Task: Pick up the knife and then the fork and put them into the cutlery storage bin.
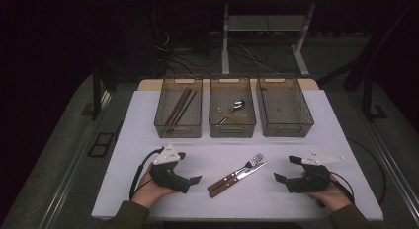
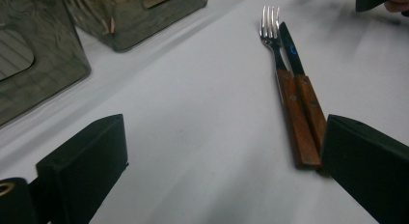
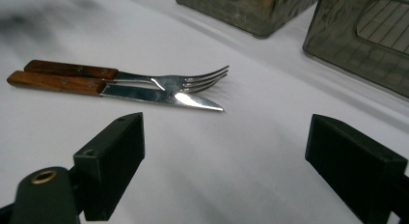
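The left hand-held gripper (image 1: 190, 168) rests low over the white table (image 1: 123, 189), held from below by the person's left hand (image 1: 153, 188). Its jaws stand wide apart with nothing between them, and they point toward the middle of the table. In the left gripper view, only bare table lies between the two black jaws.

Just to the right of this hand-held gripper, between it and the other one, lie a fork (image 1: 244, 169) and a knife (image 1: 241, 177). They lie side by side and touching, both with brown wooden handles. The handles point toward the person and the metal ends point away and to the right. In the left gripper view the handle ends sit just beside the right jaw, and part of the knife handle is hidden behind it.

Beyond both hand-held grippers, at the far side of the table, three see-through bins stand in a row. The left bin (image 1: 163, 126) holds long brown sticks, which look like chopsticks (image 1: 180, 106). The middle bin (image 1: 232, 131) holds a spoon (image 1: 233, 109). The right bin (image 1: 284, 128) stands last in the row.

The right hand-held gripper (image 1: 287, 168) sits low over the table, well apart from the cutlery, in the person's right hand (image 1: 332, 195). Its jaws are wide open and hold nothing. In the right gripper view, the fork and knife lie ahead of the left jaw, apart from it.
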`<state>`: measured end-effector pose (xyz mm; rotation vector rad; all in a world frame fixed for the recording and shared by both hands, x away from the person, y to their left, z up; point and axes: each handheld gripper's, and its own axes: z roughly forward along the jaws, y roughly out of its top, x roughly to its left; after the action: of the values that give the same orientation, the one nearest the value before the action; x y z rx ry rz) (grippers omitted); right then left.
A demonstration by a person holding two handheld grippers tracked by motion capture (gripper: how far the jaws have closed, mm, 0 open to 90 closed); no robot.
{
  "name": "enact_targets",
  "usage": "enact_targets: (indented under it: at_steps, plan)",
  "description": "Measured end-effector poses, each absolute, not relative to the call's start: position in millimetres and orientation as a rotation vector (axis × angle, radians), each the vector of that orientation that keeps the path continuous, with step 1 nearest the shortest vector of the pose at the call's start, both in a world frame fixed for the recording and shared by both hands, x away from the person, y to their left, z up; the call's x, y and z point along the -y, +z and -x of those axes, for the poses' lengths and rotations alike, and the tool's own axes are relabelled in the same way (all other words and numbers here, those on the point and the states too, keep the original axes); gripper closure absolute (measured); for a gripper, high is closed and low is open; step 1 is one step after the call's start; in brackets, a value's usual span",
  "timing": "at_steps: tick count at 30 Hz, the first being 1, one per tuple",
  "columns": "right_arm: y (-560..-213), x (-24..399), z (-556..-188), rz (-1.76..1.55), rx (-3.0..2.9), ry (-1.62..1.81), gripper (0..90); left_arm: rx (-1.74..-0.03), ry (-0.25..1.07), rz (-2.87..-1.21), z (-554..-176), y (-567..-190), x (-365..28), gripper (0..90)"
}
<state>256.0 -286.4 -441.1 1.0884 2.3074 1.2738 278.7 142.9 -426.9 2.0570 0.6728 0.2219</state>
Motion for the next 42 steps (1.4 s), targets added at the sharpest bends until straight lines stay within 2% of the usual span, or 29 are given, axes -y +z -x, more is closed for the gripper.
enact_targets:
  at_steps: [4,21,33,42]
  plan:
    - [-440,285,-257,-1.088,-2.301,1.284,13.4,-0.675,0.236,-2.04,-281,-421,-133,14.8]
    - [-441,285,-258,-1.076,-2.316,1.263,13.4,-0.596,0.131,-2.091,-289,-422,-83,47.7]
    - [-441,286,-258,-1.085,-2.303,1.263,13.4,-0.578,0.081,-2.141,-294,-429,-52,65.9]
    - [-442,284,-259,-1.088,-2.313,1.252,13.4,-0.589,0.063,-2.173,-296,-439,-38,70.2]
